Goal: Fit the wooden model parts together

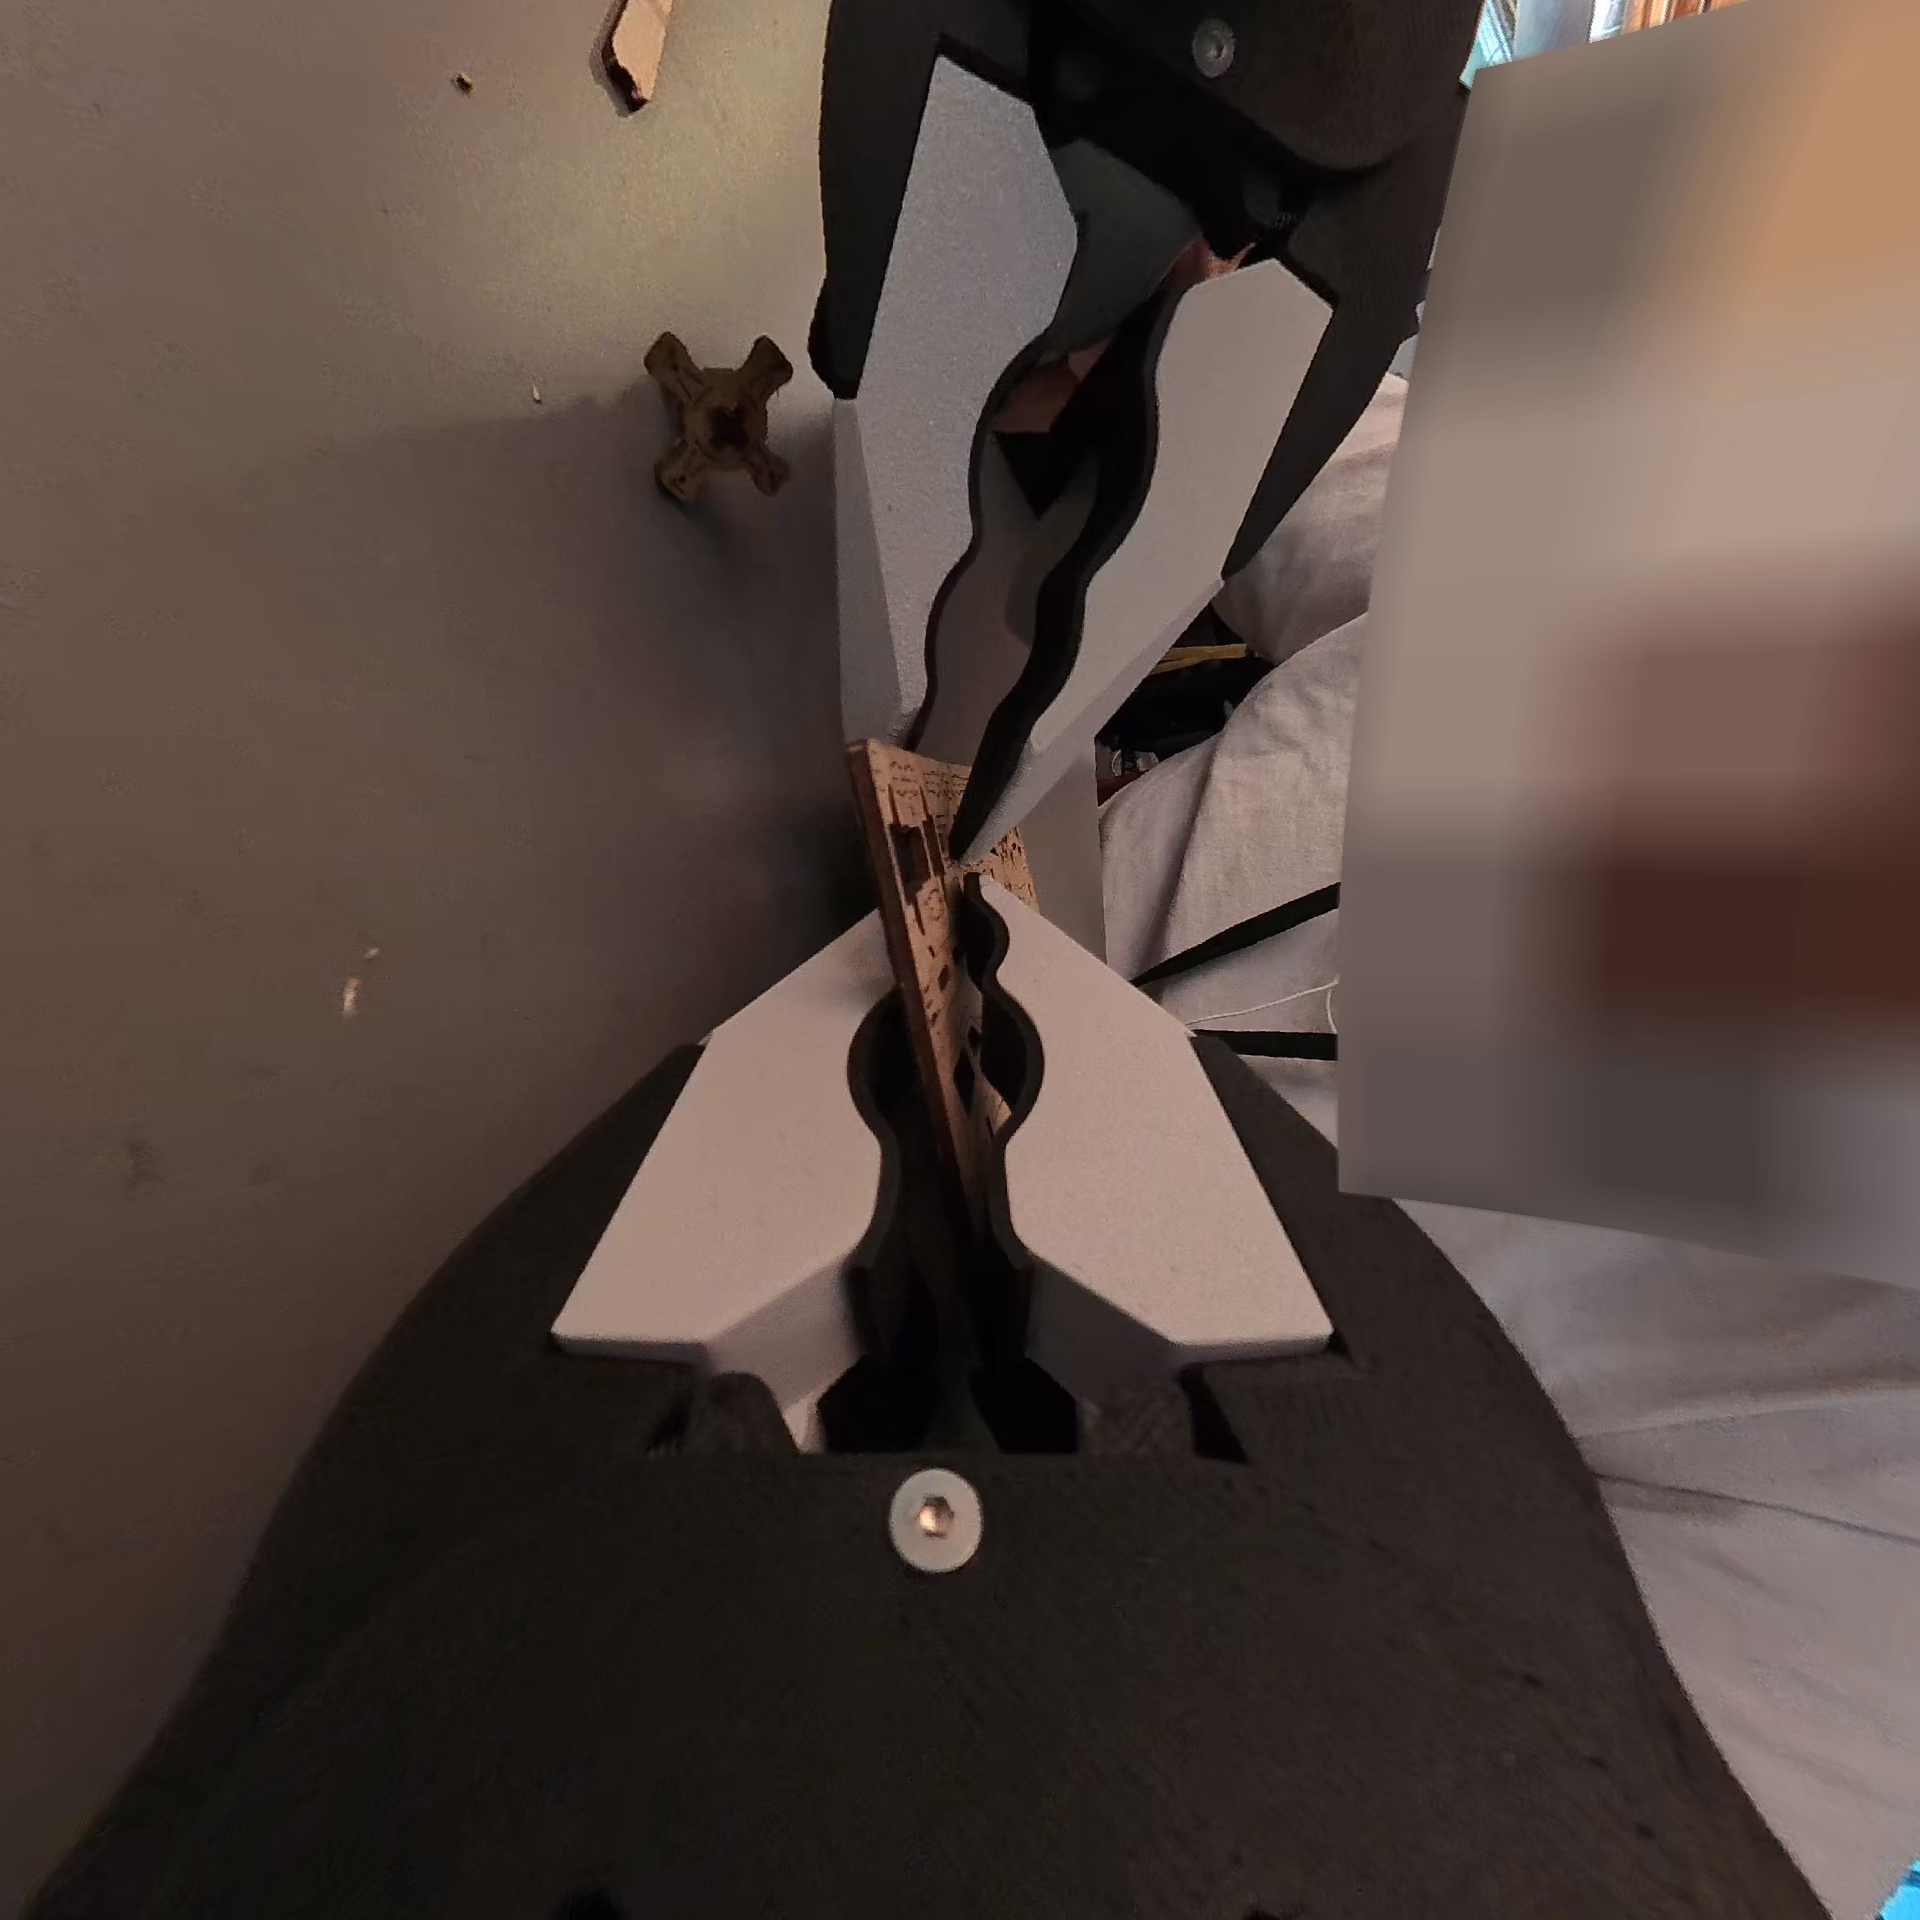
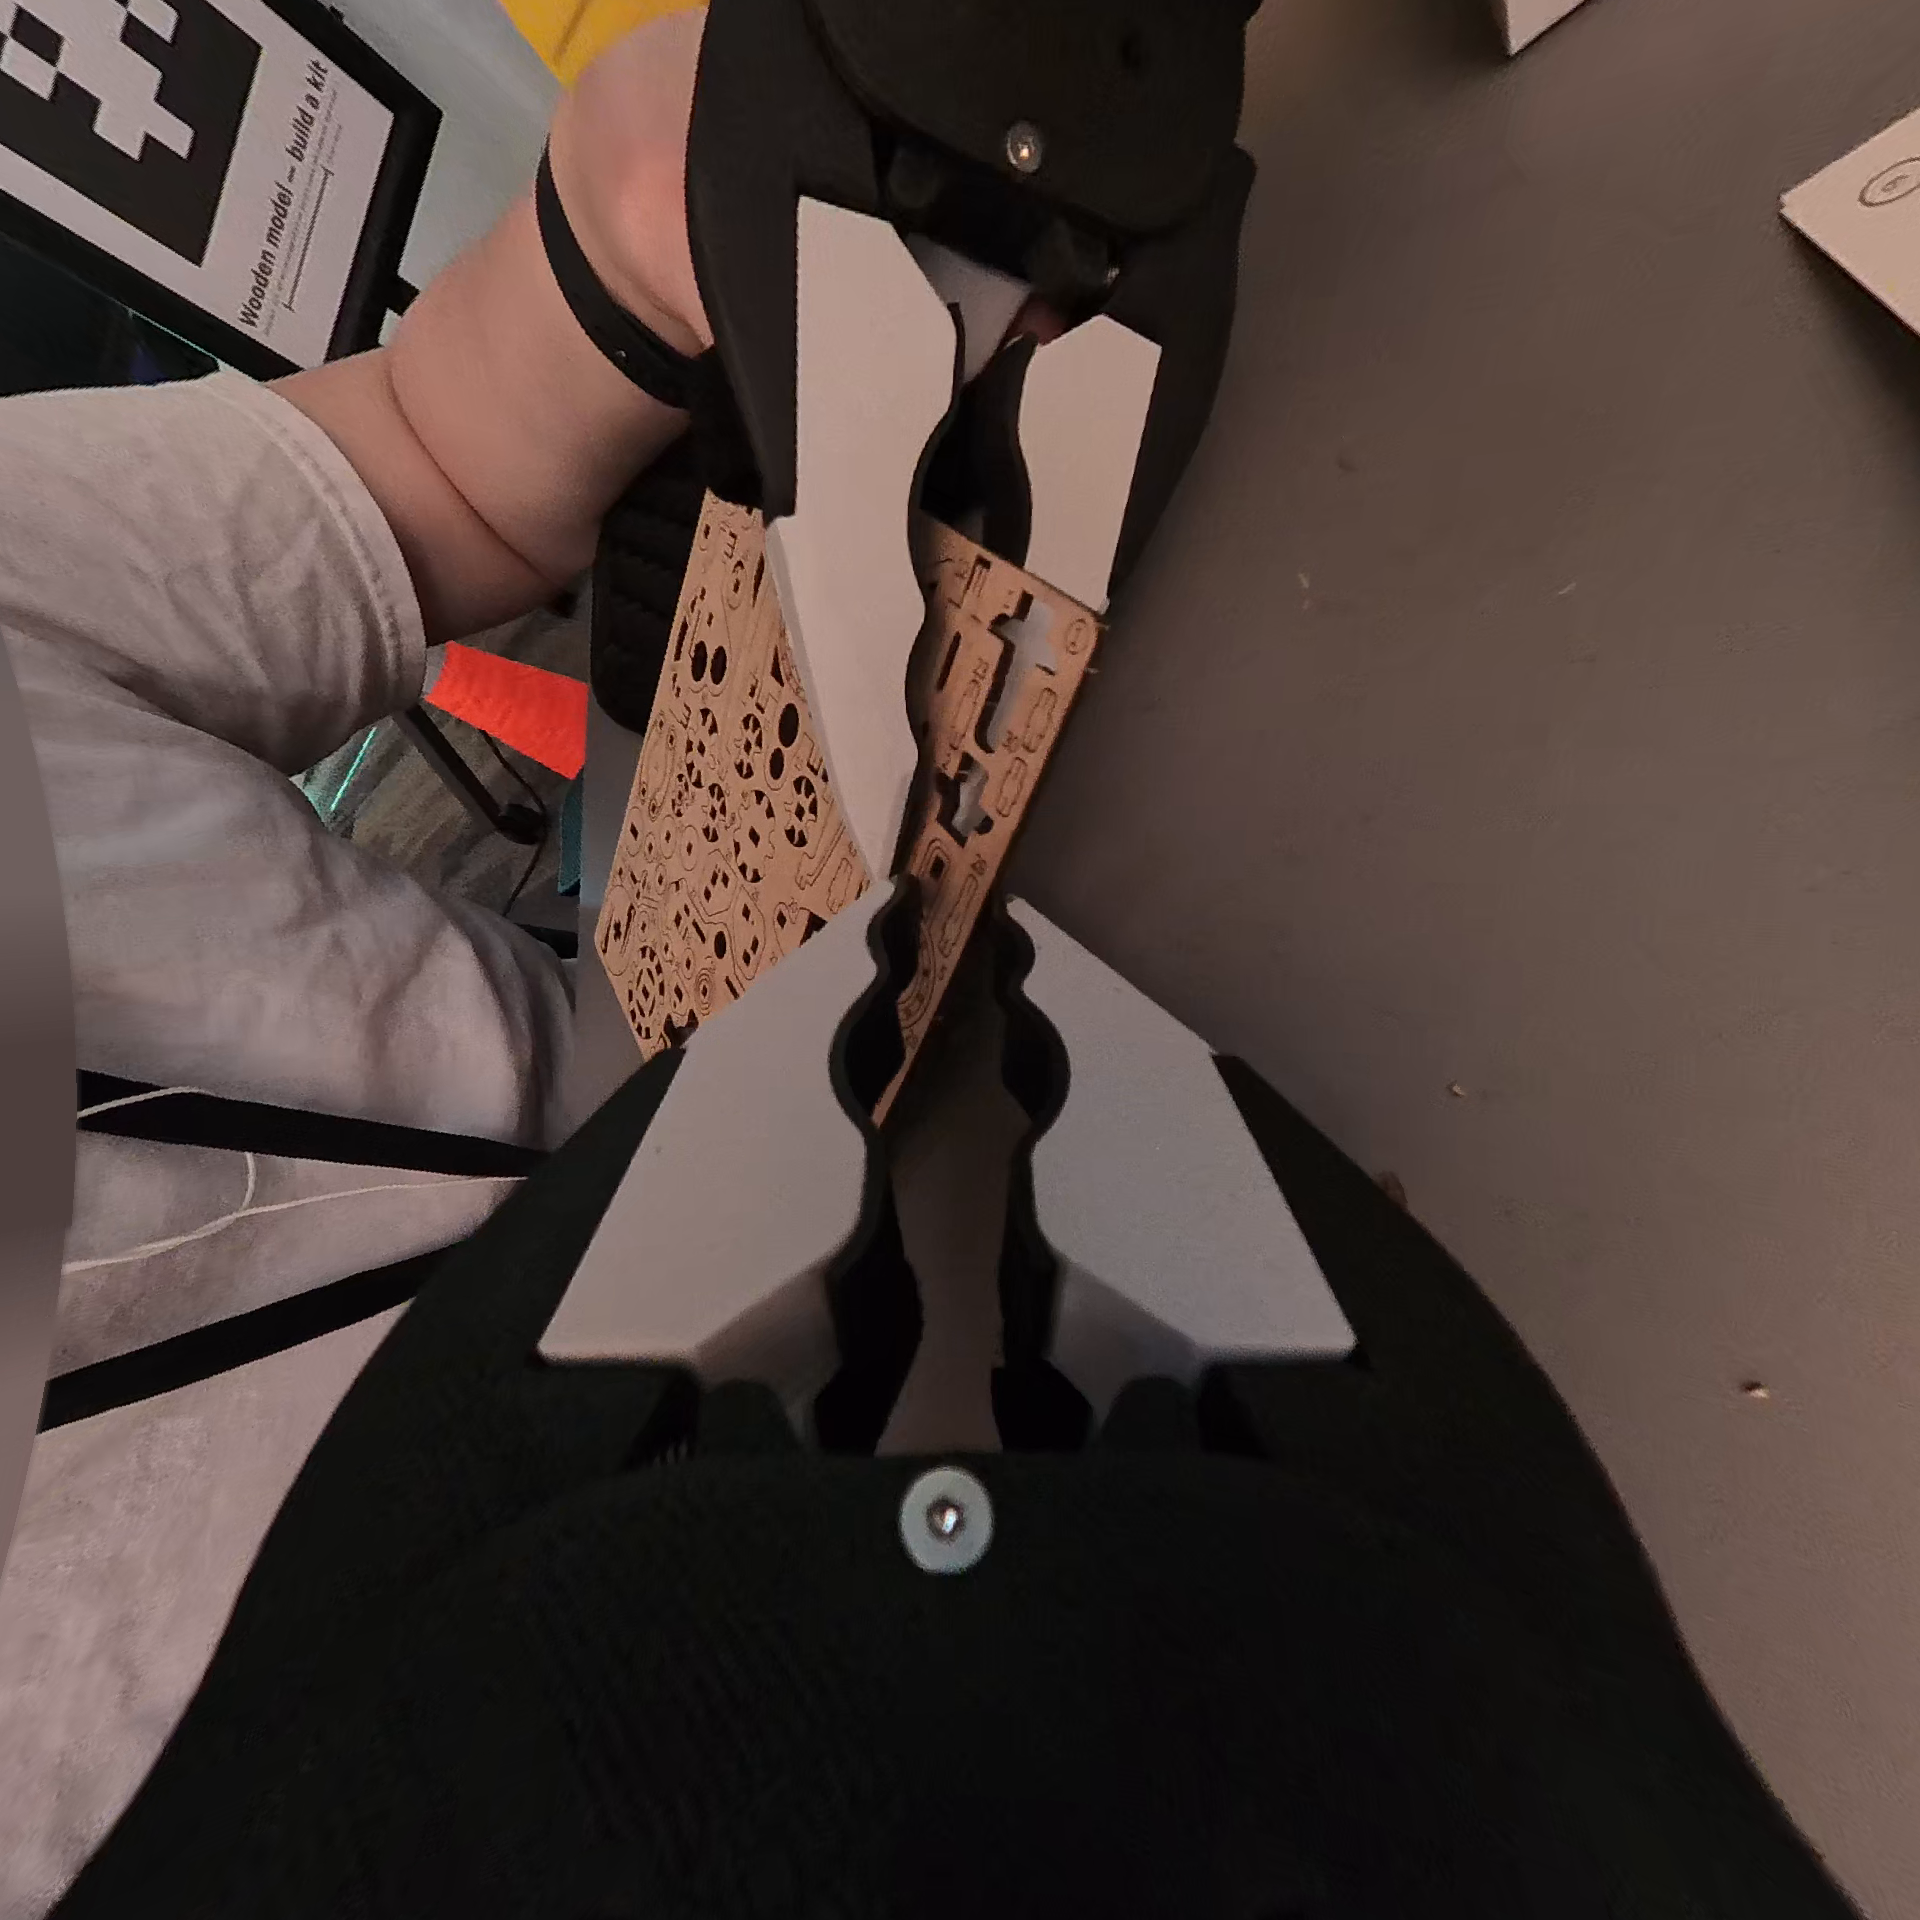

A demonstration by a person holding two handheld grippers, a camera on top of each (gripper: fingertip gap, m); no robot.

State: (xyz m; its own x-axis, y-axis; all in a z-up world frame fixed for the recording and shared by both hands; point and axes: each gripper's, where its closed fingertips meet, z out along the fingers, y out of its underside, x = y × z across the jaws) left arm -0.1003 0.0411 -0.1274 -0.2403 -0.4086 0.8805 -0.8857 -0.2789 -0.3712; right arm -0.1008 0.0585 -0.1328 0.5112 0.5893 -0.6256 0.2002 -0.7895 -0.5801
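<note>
A thin laser-cut wooden sheet [image 2: 717, 748] with many small part outlines is held up off the grey table [image 2: 1507, 831]. My left gripper [image 1: 930, 914] is shut on it, and the sheet [image 1: 914, 862] stands edge-on between its pads. My right gripper [image 2: 951, 899] faces the left one tip to tip, with its jaws closed on the sheet's near corner. It reaches in from the top of the left wrist view [image 1: 940, 795]. A loose cross-shaped wooden part [image 1: 719, 421] lies on the table to the left.
Another wooden piece [image 1: 629, 52] lies at the table's far edge. White cards [image 2: 1860, 239] lie at the upper right. A person's bare arm [image 2: 499, 416] and white shirt [image 2: 260, 831] fill the left. A black-and-white marker sheet [image 2: 208, 156] stands behind. Left and right tips are no more than a few centimetres apart.
</note>
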